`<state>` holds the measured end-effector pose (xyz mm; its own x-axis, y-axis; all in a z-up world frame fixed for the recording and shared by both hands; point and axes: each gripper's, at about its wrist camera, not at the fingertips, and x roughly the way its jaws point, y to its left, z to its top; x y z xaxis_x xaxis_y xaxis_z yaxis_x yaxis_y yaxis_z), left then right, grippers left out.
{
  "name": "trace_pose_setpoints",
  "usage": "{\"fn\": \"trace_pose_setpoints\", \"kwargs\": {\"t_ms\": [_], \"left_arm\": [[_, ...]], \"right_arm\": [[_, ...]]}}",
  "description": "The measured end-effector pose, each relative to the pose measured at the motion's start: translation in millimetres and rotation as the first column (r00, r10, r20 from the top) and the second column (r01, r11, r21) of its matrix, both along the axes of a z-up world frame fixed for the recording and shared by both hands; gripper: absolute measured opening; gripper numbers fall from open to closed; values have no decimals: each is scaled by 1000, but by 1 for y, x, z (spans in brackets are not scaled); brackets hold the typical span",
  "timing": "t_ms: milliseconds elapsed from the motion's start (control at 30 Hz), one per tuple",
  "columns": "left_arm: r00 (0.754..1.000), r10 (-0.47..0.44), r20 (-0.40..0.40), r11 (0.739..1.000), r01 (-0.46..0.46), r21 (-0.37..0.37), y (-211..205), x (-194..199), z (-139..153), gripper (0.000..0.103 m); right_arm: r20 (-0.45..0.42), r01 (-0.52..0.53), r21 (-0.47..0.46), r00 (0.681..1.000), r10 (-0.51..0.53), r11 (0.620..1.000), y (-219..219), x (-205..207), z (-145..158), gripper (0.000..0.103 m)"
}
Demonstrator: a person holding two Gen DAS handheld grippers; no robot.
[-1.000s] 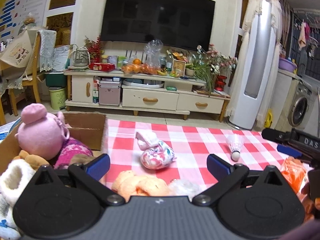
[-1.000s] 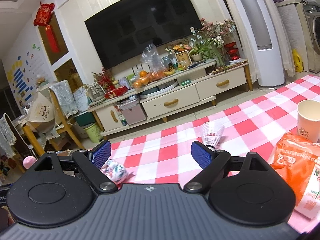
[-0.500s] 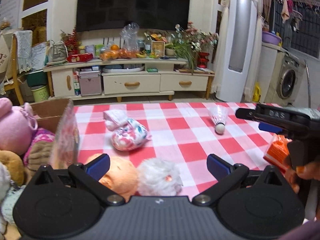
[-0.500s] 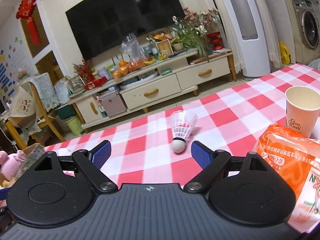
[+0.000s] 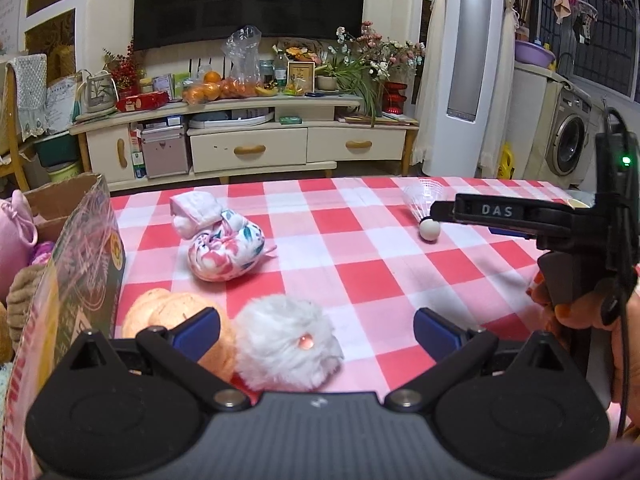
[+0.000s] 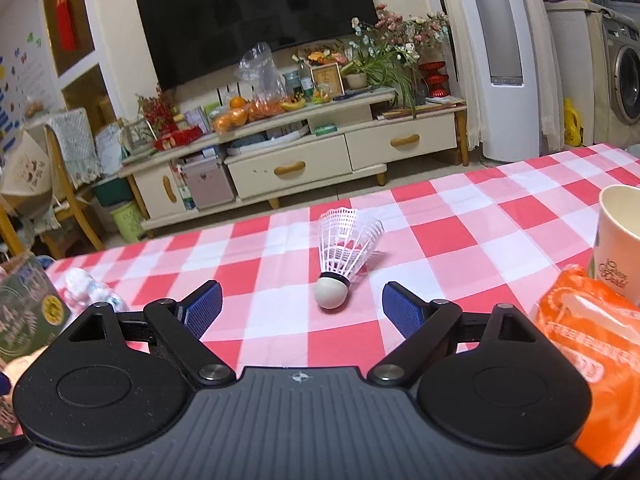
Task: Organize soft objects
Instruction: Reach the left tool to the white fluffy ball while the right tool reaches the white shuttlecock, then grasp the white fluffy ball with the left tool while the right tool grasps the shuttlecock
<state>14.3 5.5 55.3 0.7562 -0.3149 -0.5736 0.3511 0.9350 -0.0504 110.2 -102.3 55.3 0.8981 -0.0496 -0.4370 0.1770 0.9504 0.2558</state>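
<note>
Left wrist view shows the left gripper spread wide and holding nothing, low over the red-and-white checked tablecloth, with a fluffy white fur ball with a small red eye lying between its blue pads, nearer the left one, and a soft orange plush touching the ball on its left. Beyond them sits a floral fabric pouch with a white knotted top, and at the left edge stands an open cardboard box with a pink plush toy inside, which looks like the place for the soft things. The fur ball should weigh almost nothing and give under the pads, so I would close across its middle, deep enough to catch the body and not only the loose pile, which could slip out. The right gripper is likewise parted and empty, hovering with a white plastic shuttlecock ahead between its fingers; an orange wipes packet and a paper cup lie to its right. Compared with a second ago, the left gripper has swung rightward away from the box, so the fur ball now sits inside its span, and the right one has drawn closer to the shuttlecock.
</note>
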Motion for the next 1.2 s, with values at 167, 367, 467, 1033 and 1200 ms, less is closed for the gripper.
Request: {"fn": "trace_pose_setpoints", "kwargs": {"t_ms": [167,367,467,1033,1200], "left_arm": [[1000,-1,5,1000,1,11,-4,5,-2,102],[1000,-2,-1,1000,2,27,-10,10,-7,102],[1000,2,-13,1000,-2,29,-11,13,-10,102],[998,11,-54,998,-8,54,-21,29,-25,93],[998,20,-55,997,-16,74,-26,34,-30,85]], "right_arm": [[-33,24,18,999,-24,1000,-11,10,-7,103],[-42,35,42,999,-33,998,-24,21,-13,103],[-54,34,58,998,-31,998,-28,27,-17,103],[-77,34,56,997,-29,998,-36,59,-24,103],[-102,29,-11,994,-30,1000,-30,70,-23,90]]}}
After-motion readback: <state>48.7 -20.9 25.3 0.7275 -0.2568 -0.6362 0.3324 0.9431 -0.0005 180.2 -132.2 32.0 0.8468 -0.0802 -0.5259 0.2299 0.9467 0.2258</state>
